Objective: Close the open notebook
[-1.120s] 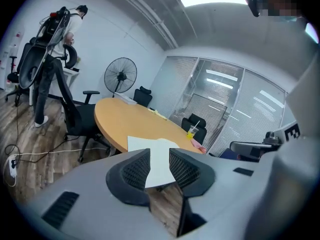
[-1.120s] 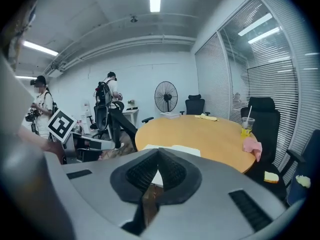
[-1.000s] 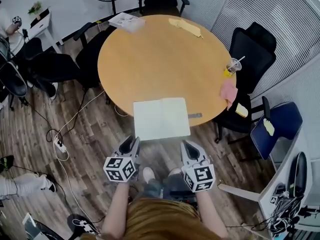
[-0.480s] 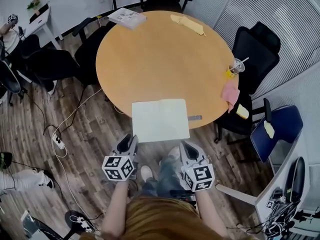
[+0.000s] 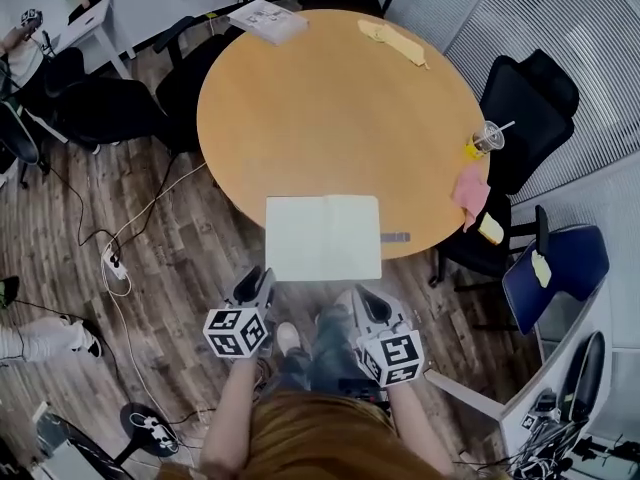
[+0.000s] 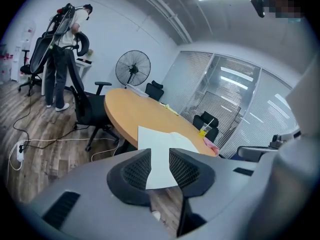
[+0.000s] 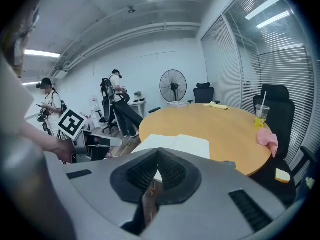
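The open notebook (image 5: 323, 238) lies flat with blank white pages at the near edge of the round wooden table (image 5: 330, 118). Both grippers hang over the floor short of that edge, apart from the notebook. My left gripper (image 5: 254, 284) points at its left half, with the jaws open and nothing between them. The white page (image 6: 162, 141) shows through their gap in the left gripper view. My right gripper (image 5: 367, 300) points at the notebook's right half. Its tips (image 7: 158, 154) meet, shut on nothing, with the notebook (image 7: 175, 143) beyond them.
On the table stand a cup with a straw (image 5: 486, 138), a pink cloth (image 5: 463, 185), a yellow item (image 5: 395, 40), a booklet (image 5: 266, 20) and a small grey piece (image 5: 395, 237) right of the notebook. Black chairs (image 5: 525, 98) ring the table. Cables (image 5: 115, 268) cross the floor. People stand at the far left (image 6: 62, 59).
Both grippers have sunk slightly in front of the table edge and the head view has shifted a little. The notebook lies as before, and the jaws look the same.
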A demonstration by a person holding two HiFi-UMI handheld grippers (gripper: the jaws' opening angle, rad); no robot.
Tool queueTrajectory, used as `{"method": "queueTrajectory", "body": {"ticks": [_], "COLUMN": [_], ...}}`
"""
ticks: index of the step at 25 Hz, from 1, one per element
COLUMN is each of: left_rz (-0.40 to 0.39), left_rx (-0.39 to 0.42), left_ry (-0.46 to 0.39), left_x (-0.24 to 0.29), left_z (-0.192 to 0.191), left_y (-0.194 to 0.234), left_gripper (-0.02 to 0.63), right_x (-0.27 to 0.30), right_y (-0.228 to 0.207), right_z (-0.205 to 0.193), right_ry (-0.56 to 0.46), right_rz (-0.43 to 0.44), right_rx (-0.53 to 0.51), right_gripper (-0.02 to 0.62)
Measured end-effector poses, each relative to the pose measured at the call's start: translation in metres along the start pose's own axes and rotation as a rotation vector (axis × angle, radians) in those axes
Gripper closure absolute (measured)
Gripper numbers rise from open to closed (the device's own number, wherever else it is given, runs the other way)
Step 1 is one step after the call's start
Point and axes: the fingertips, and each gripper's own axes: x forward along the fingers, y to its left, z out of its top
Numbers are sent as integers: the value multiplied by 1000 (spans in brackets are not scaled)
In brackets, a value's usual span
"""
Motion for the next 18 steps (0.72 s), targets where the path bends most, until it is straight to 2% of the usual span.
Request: {"method": "queueTrajectory", "body": {"ticks": [5, 14, 18], "left_rz": [45, 66, 74], "left_rx": [-40, -242, -250], "left_ry": [34, 81, 115], "left_x": [2, 20, 27], "left_z": [-18, -49, -58], "left_y": [15, 34, 36], "left_gripper": [486, 449, 440], "right_x": [7, 20, 25], "right_y": [0, -17, -23], "right_z": [-10, -22, -24], "right_ry": [32, 77, 93], "right_rz": [23, 42, 45], "right_rx": [8, 19, 15], "right_gripper": [583, 583, 583]}}
